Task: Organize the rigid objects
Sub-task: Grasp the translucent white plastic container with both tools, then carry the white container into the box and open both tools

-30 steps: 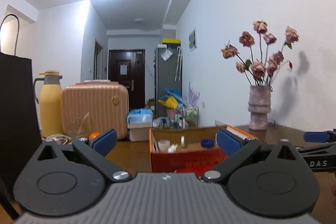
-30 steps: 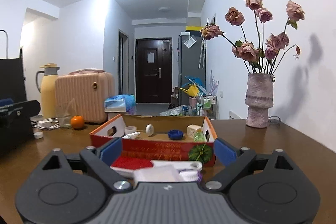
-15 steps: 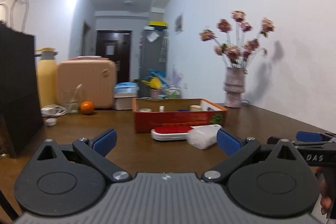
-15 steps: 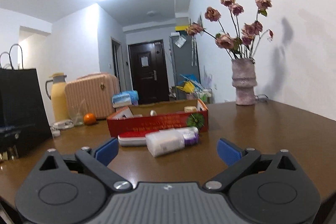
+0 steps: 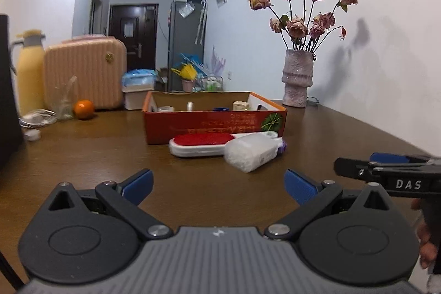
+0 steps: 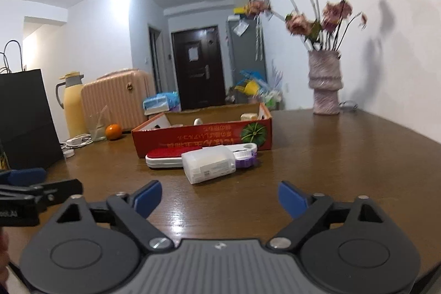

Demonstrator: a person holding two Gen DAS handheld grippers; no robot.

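Note:
A red cardboard box (image 5: 215, 126) (image 6: 204, 132) stands on the brown table and holds several small items. Against its near side lie a white brush with a red pad (image 5: 201, 145) (image 6: 165, 157), a clear plastic box (image 5: 249, 152) (image 6: 209, 167) and a purple-ended piece (image 6: 246, 161). My left gripper (image 5: 219, 185) is open and empty, well short of them. My right gripper (image 6: 220, 197) is open and empty, also short of the clear box. The right gripper also shows at the right edge of the left wrist view (image 5: 386, 170).
A vase of dried roses (image 5: 297, 79) (image 6: 325, 84) stands at the back right. At the back left are an orange (image 5: 83, 109), a glass (image 5: 64, 106), a pink suitcase (image 5: 82, 73), a yellow flask (image 5: 29, 73) and a black bag (image 6: 24, 117).
Both grippers have drawn back from the box and tilted down, so the brush and clear box now lie further ahead on the table. Both stay open.

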